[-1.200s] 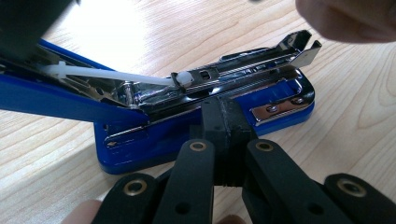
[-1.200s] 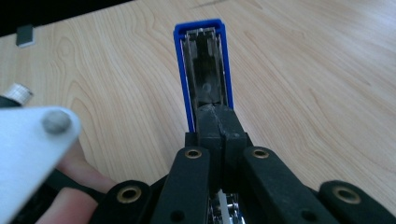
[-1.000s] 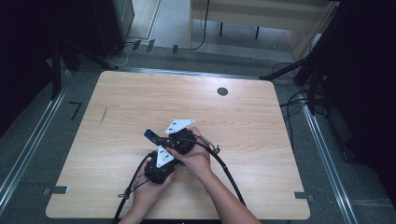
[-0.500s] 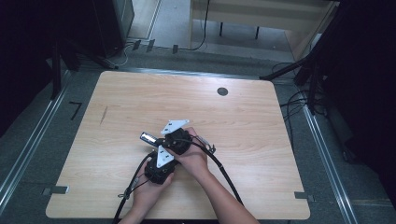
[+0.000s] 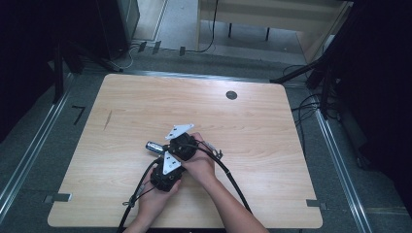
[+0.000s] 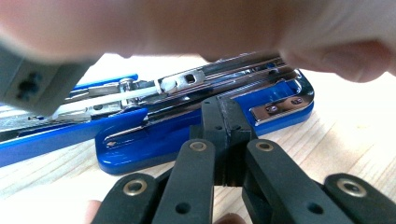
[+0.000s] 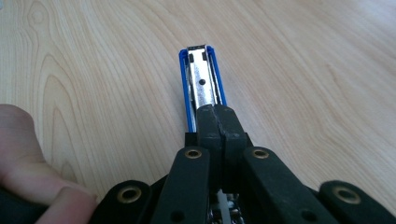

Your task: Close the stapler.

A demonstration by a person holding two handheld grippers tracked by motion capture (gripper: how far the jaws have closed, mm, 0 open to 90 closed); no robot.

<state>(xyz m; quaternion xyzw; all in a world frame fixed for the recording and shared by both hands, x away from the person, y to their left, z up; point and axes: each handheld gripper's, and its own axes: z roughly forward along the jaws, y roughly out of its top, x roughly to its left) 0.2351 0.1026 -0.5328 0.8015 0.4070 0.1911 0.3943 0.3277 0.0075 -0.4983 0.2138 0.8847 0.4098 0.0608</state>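
Blue stapler (image 6: 196, 121) on table, L gripper (image 6: 227, 128) + R gripper (image 7: 219, 122) clamped on it

A recording lab or test workspace, not a home.

A bare pale wood counter (image 5: 272, 126) with a cable port (image 5: 231, 95) stands on grey floor between metal floor rails (image 5: 29, 155); loose black cables (image 5: 306, 104) and dark stands (image 5: 58, 68) lie well beyond the jaws, with another wooden desk (image 5: 272, 12) farther off.
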